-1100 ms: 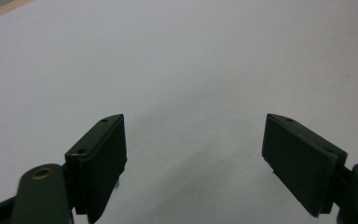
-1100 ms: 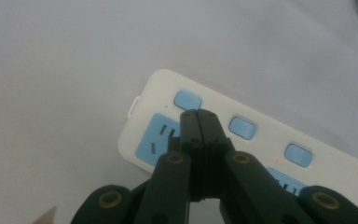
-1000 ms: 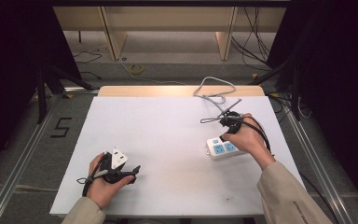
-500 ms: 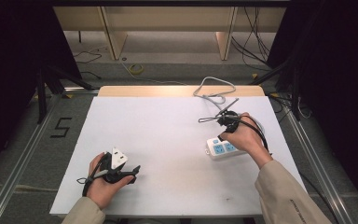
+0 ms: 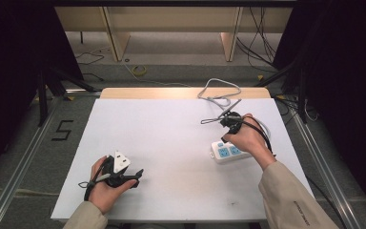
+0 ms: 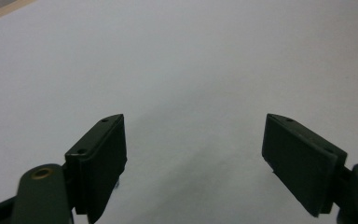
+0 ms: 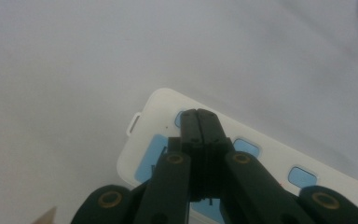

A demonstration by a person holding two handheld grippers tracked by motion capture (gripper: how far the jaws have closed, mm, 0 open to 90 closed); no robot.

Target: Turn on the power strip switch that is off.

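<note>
A white power strip (image 5: 227,153) with blue sockets (image 7: 302,176) lies flat on the right side of the white table (image 5: 171,133). Its grey cable (image 5: 217,92) loops away to the far edge. My right gripper (image 7: 198,115) is shut with nothing between its jaws, and its tips hover just over the strip's top face near a socket. From above, the right hand holds that gripper (image 5: 229,122) over the strip's far end. My left gripper (image 6: 193,161) stands wide open over bare table at the near left (image 5: 134,175), holding nothing.
The wooden far edge of the table (image 5: 181,92) borders a gap with cables on the floor. Metal rails (image 5: 24,162) run along both sides. A "5" mark (image 5: 62,130) lies left of the table.
The right hand and its gripper have drifted slightly left over the power strip. The left gripper has stayed where it was.
</note>
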